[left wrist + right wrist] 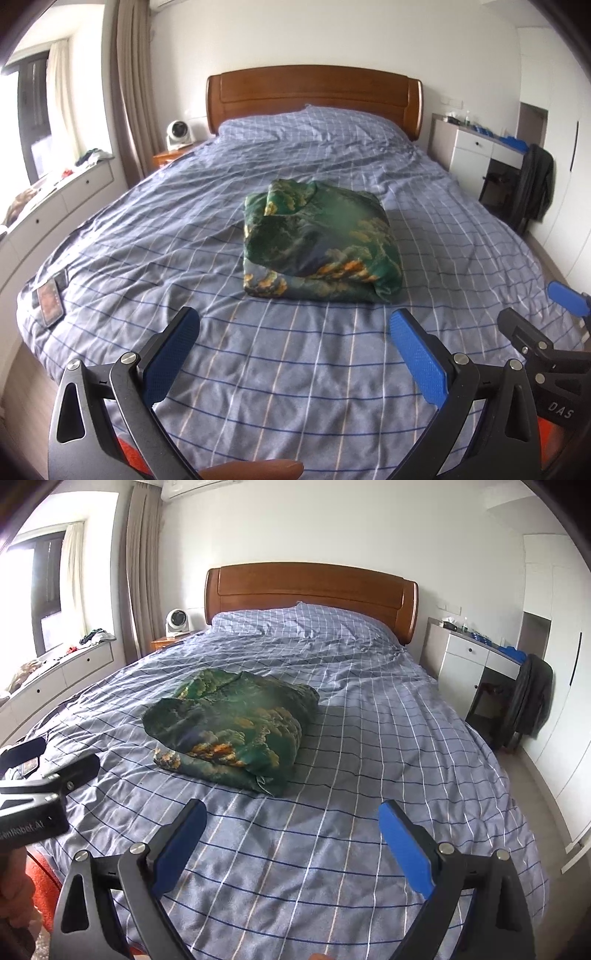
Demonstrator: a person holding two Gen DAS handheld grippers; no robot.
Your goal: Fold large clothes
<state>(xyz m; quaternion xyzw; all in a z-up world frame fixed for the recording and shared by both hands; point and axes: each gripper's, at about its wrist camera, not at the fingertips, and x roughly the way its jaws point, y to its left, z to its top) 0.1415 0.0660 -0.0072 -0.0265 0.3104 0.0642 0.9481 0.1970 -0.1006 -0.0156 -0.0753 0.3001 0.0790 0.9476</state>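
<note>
A green garment with orange and yellow print (319,240) lies folded into a thick bundle in the middle of the bed (258,369); it also shows in the right wrist view (232,727). My left gripper (293,328) is open and empty, held above the foot of the bed, well short of the bundle. My right gripper (291,816) is open and empty too, to the right of the left one and apart from the bundle. The right gripper also shows at the right edge of the left wrist view (535,314), and the left gripper at the left edge of the right wrist view (55,760).
The bed has a blue checked cover and a wooden headboard (314,92). A phone (50,301) lies at the bed's left edge. A window bench with drawers (55,199) runs along the left. A white desk (480,151) and a chair with a dark jacket (535,184) stand on the right.
</note>
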